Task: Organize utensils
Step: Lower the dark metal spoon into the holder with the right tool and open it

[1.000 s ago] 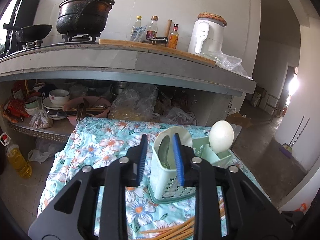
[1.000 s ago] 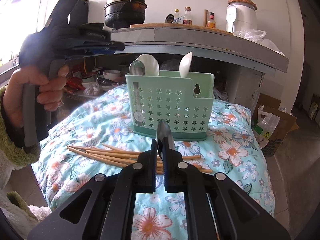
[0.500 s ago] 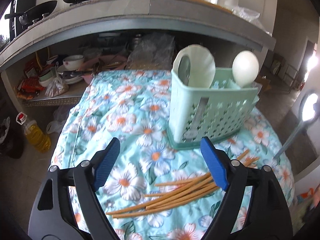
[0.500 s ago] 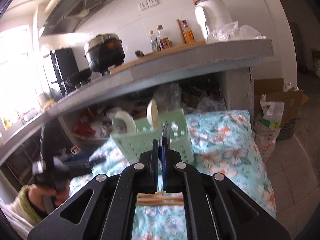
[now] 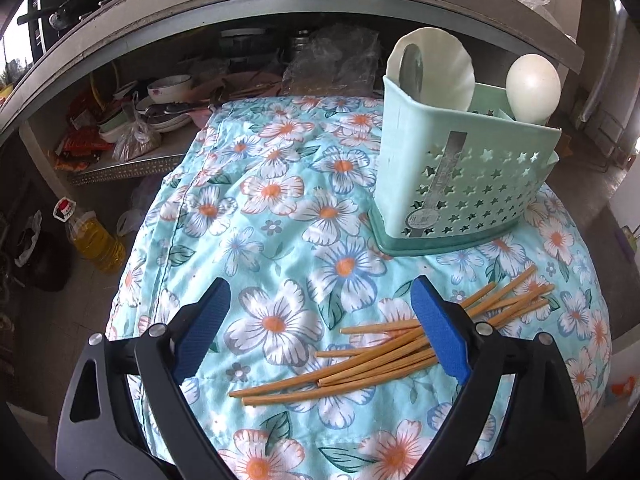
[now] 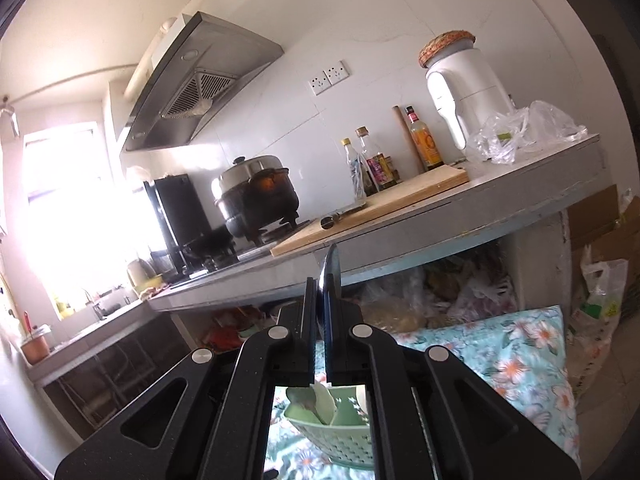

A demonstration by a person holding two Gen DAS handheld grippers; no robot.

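A mint-green utensil caddy (image 5: 464,184) with star holes stands on the floral cloth (image 5: 280,216), holding a white ladle (image 5: 432,68), a metal spoon and a white spoon (image 5: 532,90). Several wooden chopsticks (image 5: 384,356) lie loose on the cloth in front of it. My left gripper (image 5: 320,328) is open just above the chopsticks, its right finger (image 5: 440,328) over them. My right gripper (image 6: 324,300) is shut on a metal spoon (image 6: 331,268), held edge-on high above the caddy (image 6: 332,432), which shows below between the gripper's arms.
A grey counter (image 6: 440,216) runs behind with a cutting board (image 6: 380,204), bottles, a black pot (image 6: 256,200) and a white appliance (image 6: 464,92). Under it a shelf holds bowls and bags (image 5: 160,96). An oil bottle (image 5: 96,240) stands on the floor at left.
My left gripper opened and came down over the chopsticks. My right gripper rose and tilted upward with the spoon, from in front of the caddy to above it.
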